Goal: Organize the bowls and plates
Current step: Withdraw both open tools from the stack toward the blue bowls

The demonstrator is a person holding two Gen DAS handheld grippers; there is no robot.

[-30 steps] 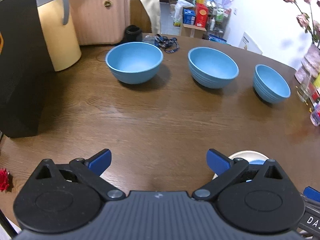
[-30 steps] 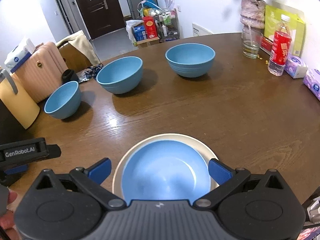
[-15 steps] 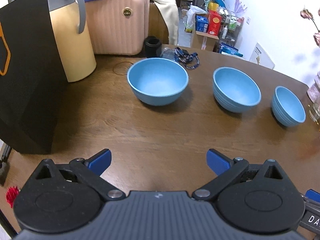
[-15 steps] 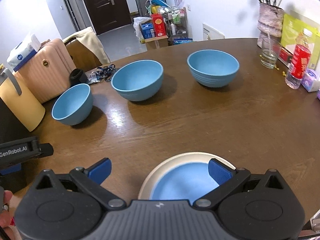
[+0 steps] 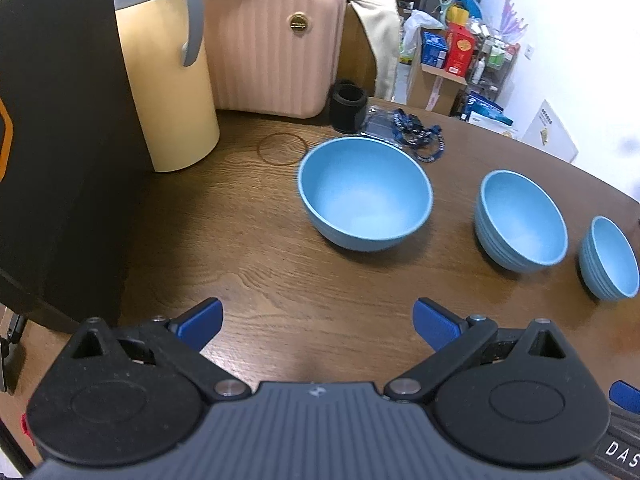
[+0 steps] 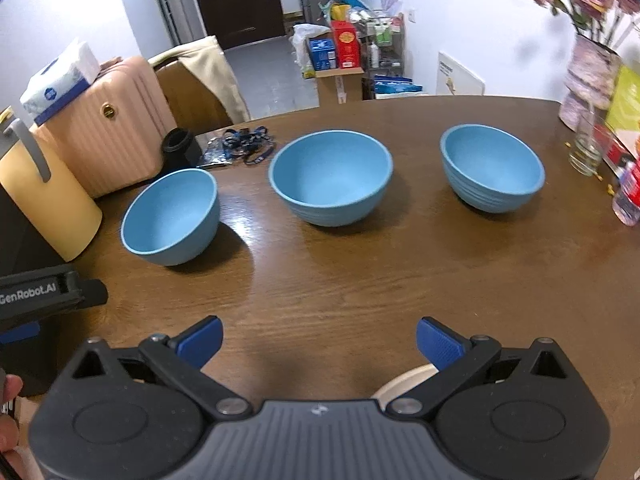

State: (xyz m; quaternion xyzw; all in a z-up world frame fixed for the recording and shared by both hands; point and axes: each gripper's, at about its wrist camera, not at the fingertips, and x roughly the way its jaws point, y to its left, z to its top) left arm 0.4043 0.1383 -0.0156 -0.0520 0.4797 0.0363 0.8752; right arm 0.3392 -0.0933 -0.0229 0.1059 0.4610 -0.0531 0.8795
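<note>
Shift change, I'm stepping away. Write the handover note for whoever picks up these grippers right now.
Left gripper: open, empty, above bare table.
Right gripper: open, empty; cream plate rim peeks out beneath it at the near edge.
Three blue bowls stand apart in a row, upright and empty: left bowl, middle bowl, right bowl.
Done: no bowls are stacked.
Left: probably nest the bowls and gather them with the plate.
</note>
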